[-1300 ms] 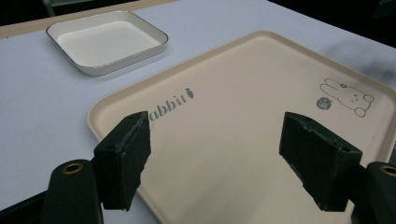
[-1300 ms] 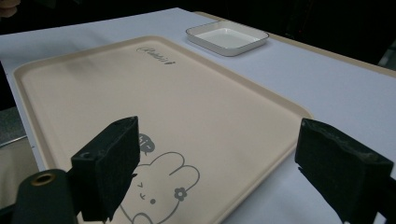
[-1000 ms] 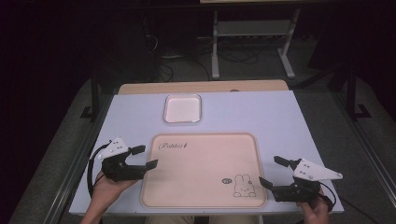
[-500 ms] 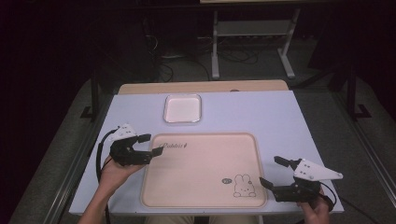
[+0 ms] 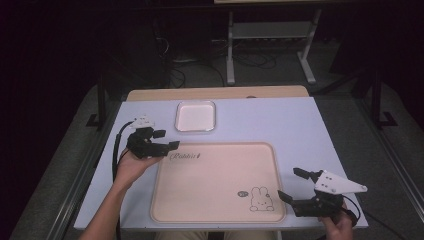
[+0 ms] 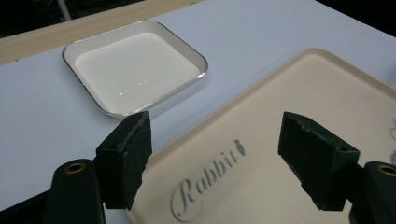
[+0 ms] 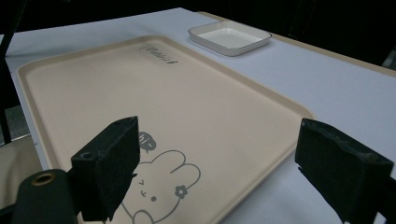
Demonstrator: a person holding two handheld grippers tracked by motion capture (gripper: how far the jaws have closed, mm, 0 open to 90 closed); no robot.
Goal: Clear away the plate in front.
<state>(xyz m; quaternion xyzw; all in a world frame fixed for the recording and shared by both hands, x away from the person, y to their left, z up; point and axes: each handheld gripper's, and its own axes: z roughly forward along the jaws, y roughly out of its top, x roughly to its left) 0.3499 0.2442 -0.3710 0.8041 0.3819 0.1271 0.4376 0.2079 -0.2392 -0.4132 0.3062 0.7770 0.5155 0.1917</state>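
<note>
A: Item one, the left gripper [image 5: 167, 140]. We are holding it at about ten o'clock from the middle of the table [image 5: 280, 120], its jaws standing wide apart and carrying nothing. They are hanging over the far left corner of the beige tray [image 5: 215, 180], just above the word "Rabbit" [image 6: 205, 184].

B: Item two, the right gripper [image 5: 295, 184]. We are keeping it at about five o'clock, by the tray's near right corner, beside the printed rabbit [image 5: 261, 197]. Jaws spread here too, nothing between them.

A: Item three, the white dish [image 5: 195, 116]. It is sitting at about eleven o'clock, beyond the tray and apart from it, with nothing in it. Seen along the left gripper's jaws, it is lying just past the left jaw.

B: Progress, as we are judging it: the work is barely beginning. Neither tray nor dish is gripped, and both are lying flat on the table.

A: Remaining, then, is nearly everything: closing on the tray's rim or reaching on to the dish. We cannot tell which the left gripper is aiming for.
</note>
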